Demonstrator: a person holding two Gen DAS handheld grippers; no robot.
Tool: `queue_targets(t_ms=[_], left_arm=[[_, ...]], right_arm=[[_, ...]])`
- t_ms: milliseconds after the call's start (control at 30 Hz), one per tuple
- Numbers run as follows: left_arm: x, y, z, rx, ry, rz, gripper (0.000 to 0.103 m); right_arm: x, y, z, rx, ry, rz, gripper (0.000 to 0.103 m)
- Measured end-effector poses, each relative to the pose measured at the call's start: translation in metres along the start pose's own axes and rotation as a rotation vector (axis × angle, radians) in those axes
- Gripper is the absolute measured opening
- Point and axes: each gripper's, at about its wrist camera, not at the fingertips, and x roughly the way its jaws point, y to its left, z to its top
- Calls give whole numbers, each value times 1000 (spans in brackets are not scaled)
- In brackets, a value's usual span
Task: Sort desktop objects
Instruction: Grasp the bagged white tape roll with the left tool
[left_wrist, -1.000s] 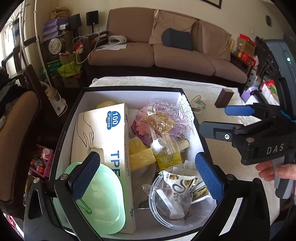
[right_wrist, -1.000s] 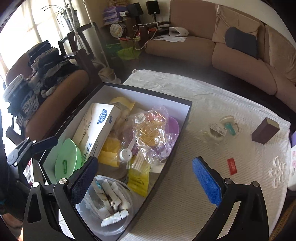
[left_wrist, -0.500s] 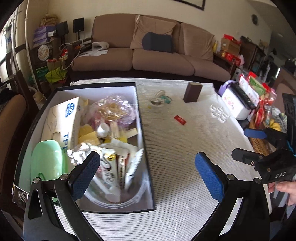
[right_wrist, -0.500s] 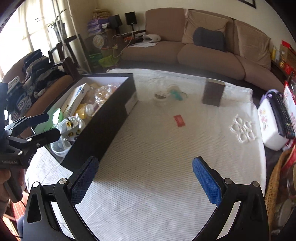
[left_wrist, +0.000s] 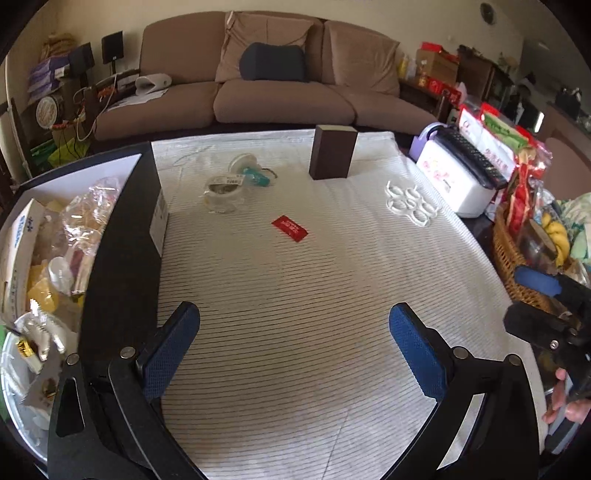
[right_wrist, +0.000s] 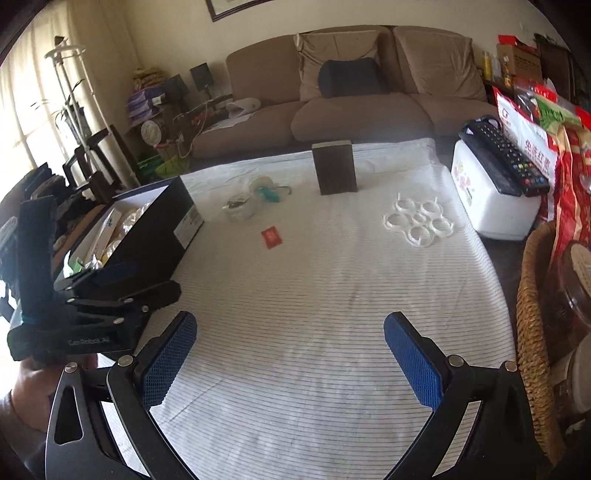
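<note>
Currently both the left gripper (left_wrist: 293, 345) and right gripper (right_wrist: 290, 349) are held spread (nothing pinched); ahead, the red packet (left_wrist: 290, 228) is judged the next pick.

Packet (left_wrist: 289, 228) right of box (left_wrist: 125, 236) (block (left_wrist: 333, 152) behind)

Tablecloth (left_wrist: 295, 295): white w/ thin dark horiz stripes. Storage box (left_wrist: 122, 258): black outside, white inside. Packet (left_wrist: 290, 228): red w/ white print. Upright block (left_wrist: 333, 152): dark brown, lighter top edge. Ring cluster (left_wrist: 412, 203): white. Tape roll (left_wrist: 221, 190): clear/yellowish, white label. Item just behind it (left_wrist: 255, 176): teal. Glove carton (left_wrist: 18, 236) in box: white w/ blue print. Left gripper (left_wrist: 295, 350) & right gripper (right_wrist: 291, 354): black frames, blue textured pads. Tissue box (right_wrist: 491, 199): white, pink floral. Remote (right_wrist: 506, 158) on it: black, coloured btns. Basket (right_wrist: 532, 332): tan wicker. Sofa (left_wrist: 277, 96): brown, navy cushion (left_wrist: 273, 61).
</note>
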Motion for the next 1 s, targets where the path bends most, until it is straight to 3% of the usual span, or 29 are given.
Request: queue_targets(t_ms=[200,300,500,700,900,933,1000], left_arm=[[65,-6,4,23,49,89,103],[85,1,11,19,46,117,103],[109,22,57,-64,0,131,103],[155,45,99,-113,29,195,103],[198,61,115,-140,75,246,101],[203,63,116,-140,81,260,100],[208,65,117,-133,73,290,76]], right_arm=[[20,-25,-9,99,57,60,103],[19,-22,-7,88,58,75,103],[16,-15,-9,64,63,103,103],[21,-17,-10,62,82,100,103],[25,-21,-9,79,91,121,103],[26,-22,-9,82,98,127,103],[28,-23,-10,89,102,127,103]])
